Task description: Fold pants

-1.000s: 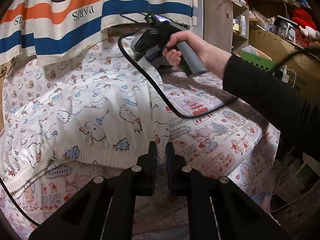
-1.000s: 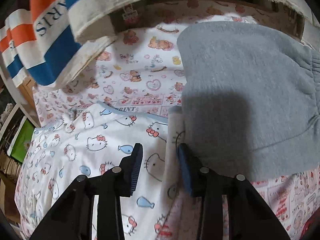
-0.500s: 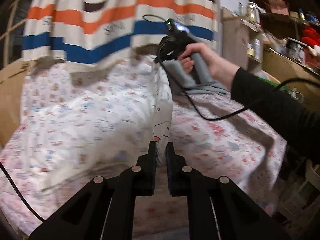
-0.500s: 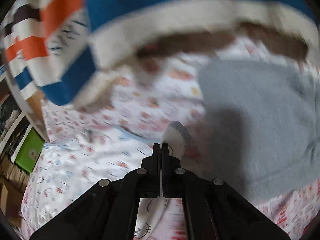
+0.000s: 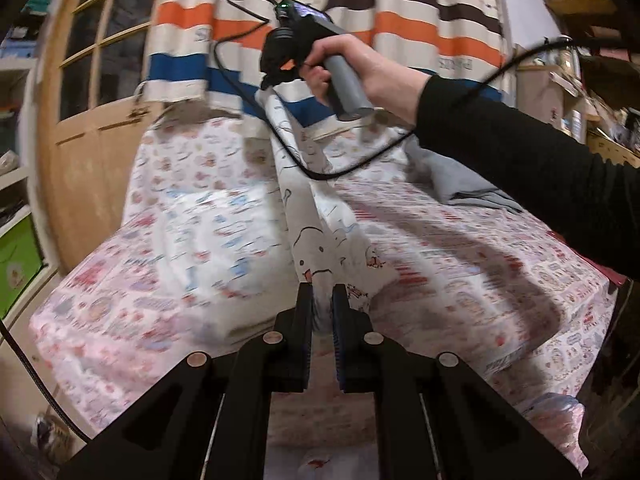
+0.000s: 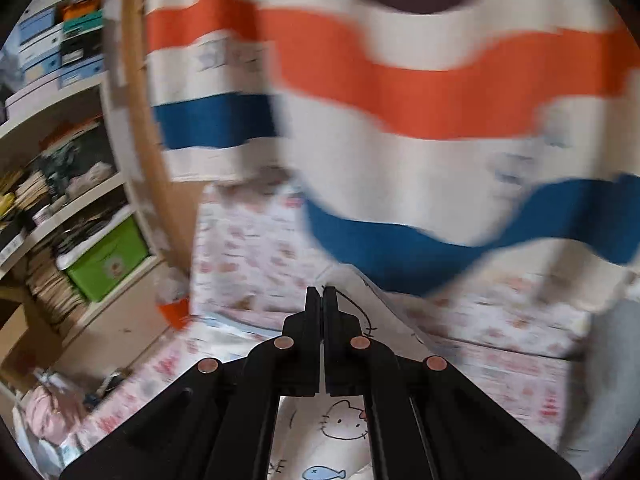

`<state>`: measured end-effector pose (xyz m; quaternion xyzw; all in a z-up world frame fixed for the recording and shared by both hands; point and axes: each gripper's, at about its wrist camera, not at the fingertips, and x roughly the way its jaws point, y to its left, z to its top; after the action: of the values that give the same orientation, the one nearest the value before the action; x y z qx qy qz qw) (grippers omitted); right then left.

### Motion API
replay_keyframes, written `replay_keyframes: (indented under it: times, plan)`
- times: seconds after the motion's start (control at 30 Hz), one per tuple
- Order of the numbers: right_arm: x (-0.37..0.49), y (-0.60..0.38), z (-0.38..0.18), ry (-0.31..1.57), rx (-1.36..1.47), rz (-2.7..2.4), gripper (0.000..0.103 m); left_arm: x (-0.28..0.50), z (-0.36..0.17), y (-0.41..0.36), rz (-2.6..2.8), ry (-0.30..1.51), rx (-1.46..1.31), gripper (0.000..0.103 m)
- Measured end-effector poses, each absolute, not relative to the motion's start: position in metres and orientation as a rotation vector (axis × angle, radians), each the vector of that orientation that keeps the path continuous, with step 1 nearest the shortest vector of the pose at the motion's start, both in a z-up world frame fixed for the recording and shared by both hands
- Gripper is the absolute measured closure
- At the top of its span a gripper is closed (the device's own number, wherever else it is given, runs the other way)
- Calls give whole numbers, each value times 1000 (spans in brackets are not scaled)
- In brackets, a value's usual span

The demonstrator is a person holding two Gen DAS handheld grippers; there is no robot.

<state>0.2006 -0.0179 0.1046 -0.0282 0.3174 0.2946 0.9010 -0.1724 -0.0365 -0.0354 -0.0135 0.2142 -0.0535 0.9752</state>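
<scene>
Pants (image 5: 320, 236) stretched taut between both grippers, left gripper (image 5: 319, 294) and right gripper (image 6: 321, 294) jaws clamped on fabric edge

Wrist views, close, over one bed (image 5: 500, 264)

The left gripper (image 5: 322, 294) is black, with two flat angular fingers and round copper-coloured screws on its linkage bars; the inner pads look blue. The right gripper (image 6: 322, 292) has the same black build and screws. In the left wrist view it has a grey handle (image 5: 347, 87), a small green light and a black cable (image 5: 340, 172). The person wears a black sleeve (image 5: 532, 168).
</scene>
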Motion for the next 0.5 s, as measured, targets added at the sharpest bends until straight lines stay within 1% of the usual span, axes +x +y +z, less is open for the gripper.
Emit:
replay_keyframes:
  times: [0.27,0.5]
  plan:
    - [191,100,75,713,-66,723,103,-186,-46,5,21,440,-51,95]
    - [198,149,29,796,-74,730,103,-183,-64,23,42,497,-76,94]
